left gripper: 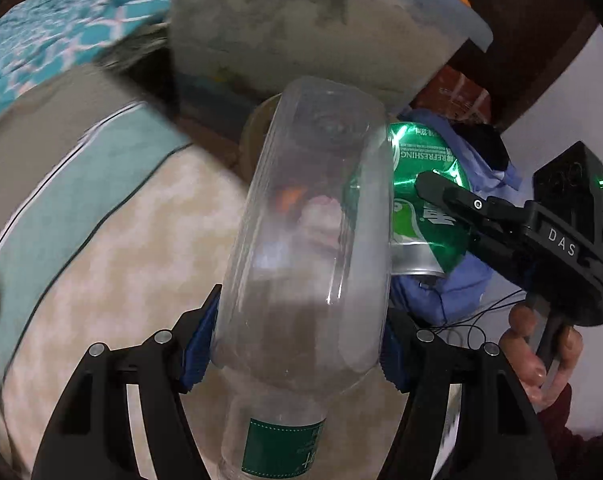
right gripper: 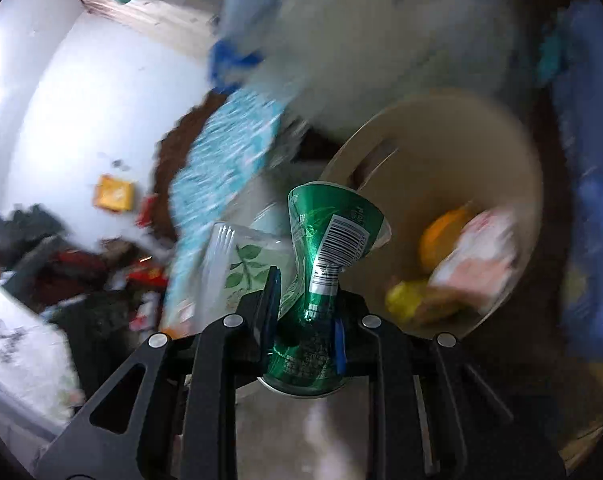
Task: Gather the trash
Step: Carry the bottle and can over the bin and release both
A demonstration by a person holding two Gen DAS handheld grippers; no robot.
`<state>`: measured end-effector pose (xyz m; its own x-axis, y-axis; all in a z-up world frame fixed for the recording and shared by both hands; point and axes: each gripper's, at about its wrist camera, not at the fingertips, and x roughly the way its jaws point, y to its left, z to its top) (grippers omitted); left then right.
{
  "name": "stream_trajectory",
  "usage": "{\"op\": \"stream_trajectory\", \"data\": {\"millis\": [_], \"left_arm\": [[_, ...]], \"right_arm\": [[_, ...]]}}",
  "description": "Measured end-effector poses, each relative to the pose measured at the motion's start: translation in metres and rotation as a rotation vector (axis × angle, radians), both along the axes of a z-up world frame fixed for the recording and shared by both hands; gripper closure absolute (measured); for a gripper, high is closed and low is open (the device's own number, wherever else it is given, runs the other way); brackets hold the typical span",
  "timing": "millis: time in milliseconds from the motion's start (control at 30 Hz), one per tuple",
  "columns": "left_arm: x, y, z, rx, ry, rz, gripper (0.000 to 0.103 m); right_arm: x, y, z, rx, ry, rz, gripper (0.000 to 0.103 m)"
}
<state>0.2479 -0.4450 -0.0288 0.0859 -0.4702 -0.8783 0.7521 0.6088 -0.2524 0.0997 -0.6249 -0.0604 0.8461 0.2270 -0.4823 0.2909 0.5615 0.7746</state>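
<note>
Two items are held aloft | clear bottle [left gripper: 305, 232] is pinched by left gripper [left gripper: 297, 344], long axis running away from camera, base forward | crushed green can [right gripper: 321, 272] is clamped in right gripper [right gripper: 307, 312], crumpled end toward bin [right gripper: 513, 152] | bin rim lies just beyond can | surroundings are cluttered, blurred.

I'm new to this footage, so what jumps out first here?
A crushed green can is pinched in the right gripper, just before a beige bin holding orange and yellow scraps. The left gripper clamps a clear plastic bottle above a beige and teal rug.
</note>
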Motion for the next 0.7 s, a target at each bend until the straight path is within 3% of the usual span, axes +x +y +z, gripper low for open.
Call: {"op": "stream_trajectory", "data": {"millis": [67, 100, 133, 167, 200, 433, 700], "left_arm": [[0.006, -0.023, -0.003, 0.007, -0.013, -0.019, 0.036], [0.008, -0.032, -0.002, 0.004, -0.040, -0.020, 0.029], [0.009, -0.037, -0.001, 0.005, -0.052, -0.022, 0.024], [0.012, -0.044, -0.001, 0.011, -0.065, -0.022, 0.014], [0.014, -0.046, -0.001, 0.008, -0.068, -0.018, 0.013], [0.018, -0.028, 0.010, -0.055, -0.036, 0.005, 0.013], [0.004, 0.058, 0.050, -0.200, -0.051, 0.078, 0.013]], "right_arm": [[0.002, -0.012, -0.003, -0.011, 0.020, -0.048, 0.076], [0.002, -0.016, -0.003, -0.021, 0.035, -0.065, 0.071], [0.003, -0.020, -0.004, -0.026, 0.048, -0.078, 0.064], [0.001, -0.024, -0.004, -0.030, 0.055, -0.114, 0.043], [-0.003, -0.026, -0.004, -0.039, 0.051, -0.139, 0.037], [-0.017, -0.008, 0.014, -0.069, 0.031, -0.187, 0.038], [0.003, 0.059, 0.043, -0.222, 0.025, -0.054, 0.038]]}}
